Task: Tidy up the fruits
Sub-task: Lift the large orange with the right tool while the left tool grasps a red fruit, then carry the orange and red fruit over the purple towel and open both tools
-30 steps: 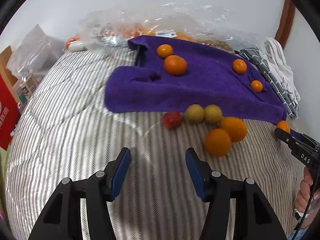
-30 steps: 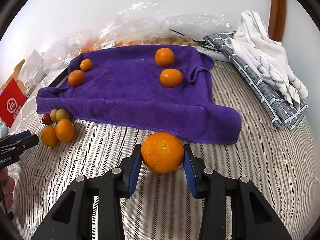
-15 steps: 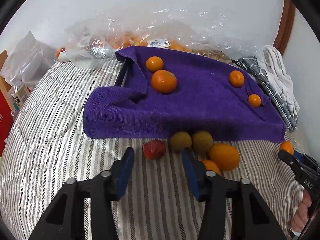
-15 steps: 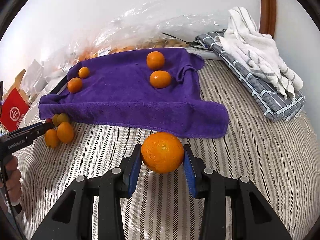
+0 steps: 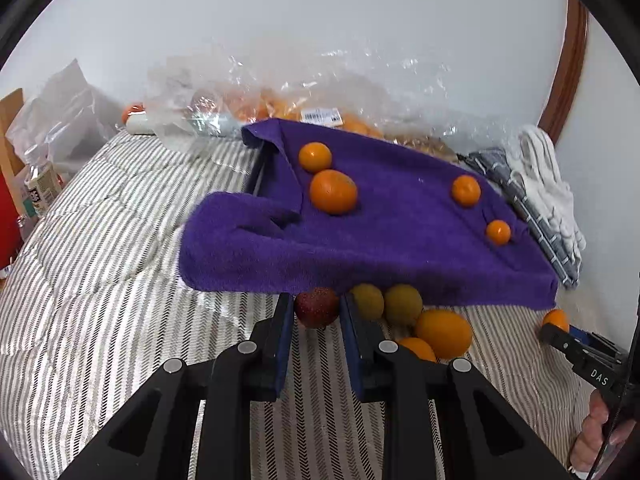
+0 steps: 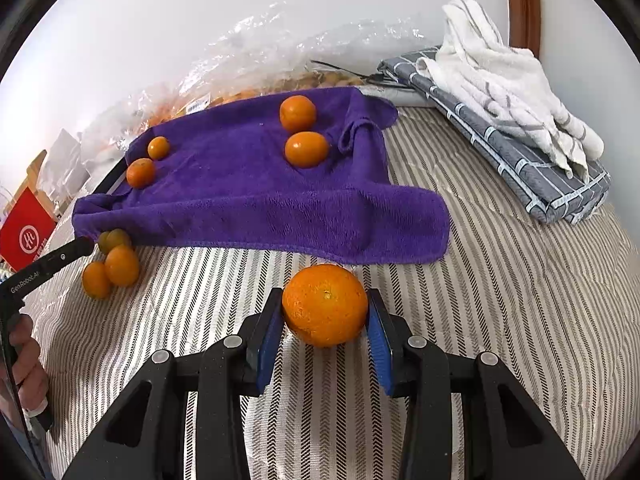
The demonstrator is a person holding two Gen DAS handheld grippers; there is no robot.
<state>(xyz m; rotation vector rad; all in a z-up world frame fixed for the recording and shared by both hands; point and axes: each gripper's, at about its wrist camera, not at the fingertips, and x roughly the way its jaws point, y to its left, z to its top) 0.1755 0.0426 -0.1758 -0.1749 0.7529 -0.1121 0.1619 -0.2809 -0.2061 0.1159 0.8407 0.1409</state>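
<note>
Red round small fruit [image 5: 317,307]: left gripper [image 5: 316,312] just closing, pinching it; lifting comes next, toward purple terry towel [image 5: 400,240] at twelve o'clock. Large orange [image 6: 325,305]: right gripper [image 6: 325,316] clamping it.

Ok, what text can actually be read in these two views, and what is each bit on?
"DAS": on the right gripper, seen from the left wrist.
"GenRobot.AI": on the left gripper, seen from the right wrist.
White logo on the red box: a symbol, not readable.
Bag sticker and bottle label: too blurred.

Fuzzy purple cloth towel [image 6: 256,200]; crinkly clear plastic bag [image 6: 288,52]
</note>
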